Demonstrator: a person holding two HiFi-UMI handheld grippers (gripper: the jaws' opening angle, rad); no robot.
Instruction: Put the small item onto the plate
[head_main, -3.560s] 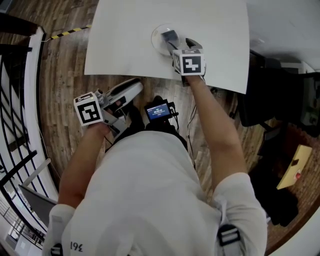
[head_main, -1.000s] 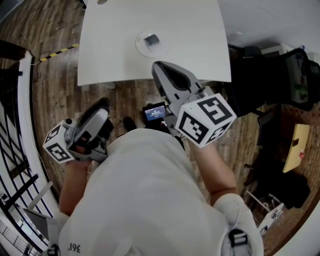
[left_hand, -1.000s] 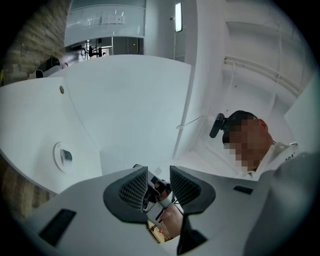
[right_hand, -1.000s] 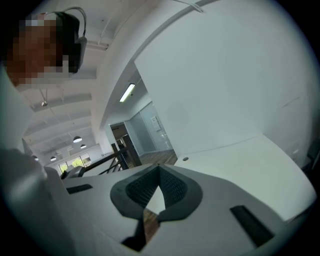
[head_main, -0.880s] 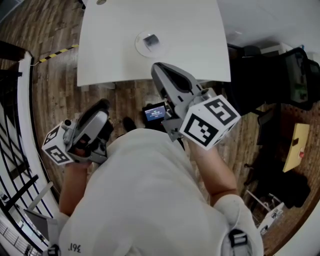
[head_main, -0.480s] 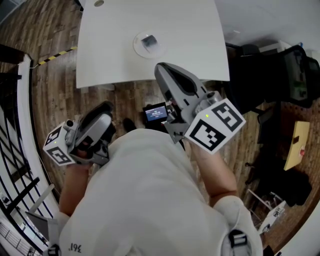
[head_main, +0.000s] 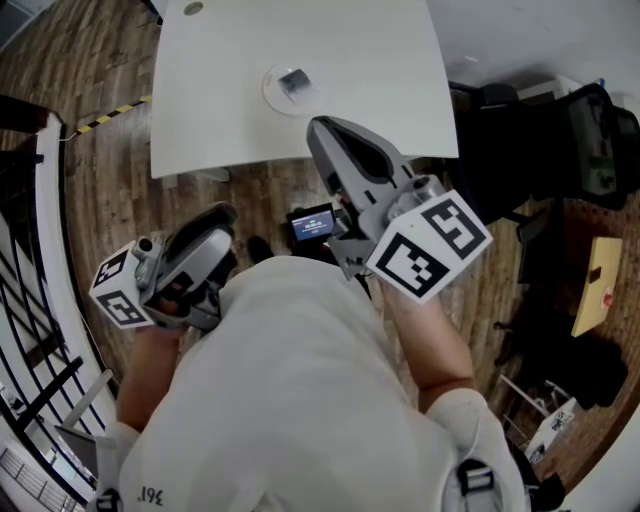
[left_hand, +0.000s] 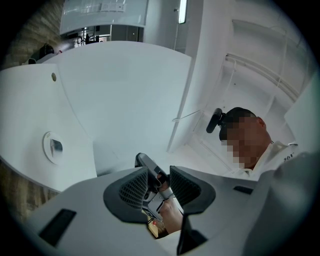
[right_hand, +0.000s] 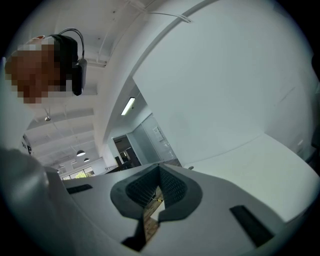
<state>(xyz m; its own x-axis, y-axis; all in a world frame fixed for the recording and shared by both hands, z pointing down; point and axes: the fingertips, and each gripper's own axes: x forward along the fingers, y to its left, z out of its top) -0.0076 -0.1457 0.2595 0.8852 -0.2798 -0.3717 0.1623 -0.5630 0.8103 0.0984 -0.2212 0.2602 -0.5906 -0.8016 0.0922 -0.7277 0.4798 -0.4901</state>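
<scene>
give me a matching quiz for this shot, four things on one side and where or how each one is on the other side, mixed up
Things:
1. small item
2. plate
3. left gripper
4. right gripper

Place or state:
A. jaws together, nothing held
B. on the white table
C. jaws apart, nothing held
D. lying on the plate

Pairs: 1-D, 2-B, 3-C, 4-A
</scene>
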